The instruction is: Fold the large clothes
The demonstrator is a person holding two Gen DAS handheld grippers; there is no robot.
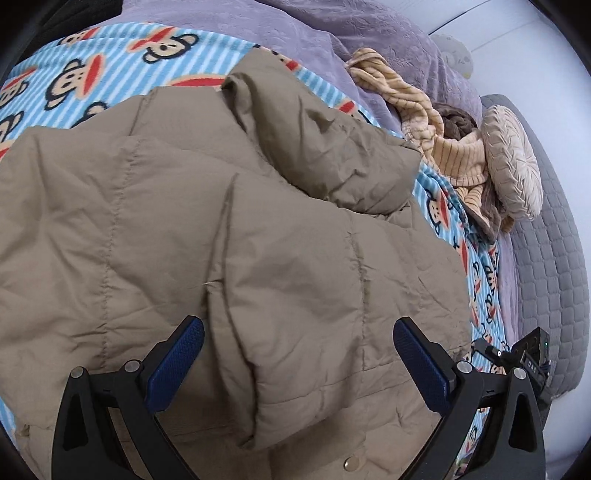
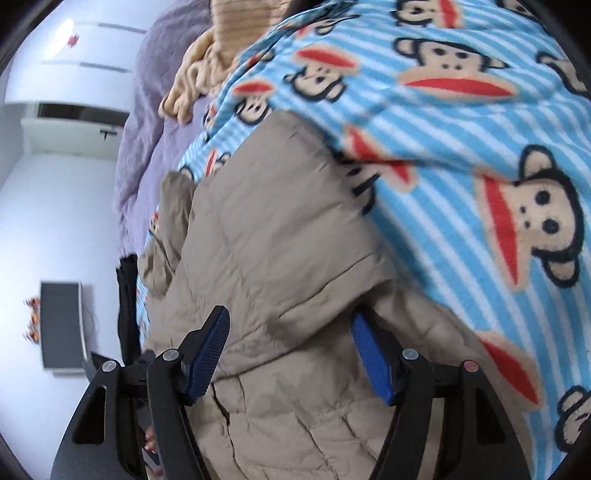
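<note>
A large tan quilted puffer jacket [image 1: 207, 229] lies spread on a blue-striped monkey-print blanket [image 1: 110, 48], a sleeve folded across its body. My left gripper [image 1: 295, 339] hovers just over the jacket's lower part, open wide, blue pads on either side of a raised fold. In the right wrist view the same jacket [image 2: 258, 258] fills the centre. My right gripper [image 2: 291, 332] is open with a fold of the jacket's edge lying between its blue pads [image 2: 369, 354]. The other gripper's black body [image 1: 524, 354] shows at the jacket's right edge.
A crumpled beige striped garment [image 1: 417, 122] and a round pleated cushion [image 1: 513, 162] lie beyond the jacket on a lilac bedspread [image 1: 332, 33]. A grey quilted mattress edge [image 1: 554, 258] runs down the right. White floor and a dark flat box [image 2: 61, 325] lie beside the bed.
</note>
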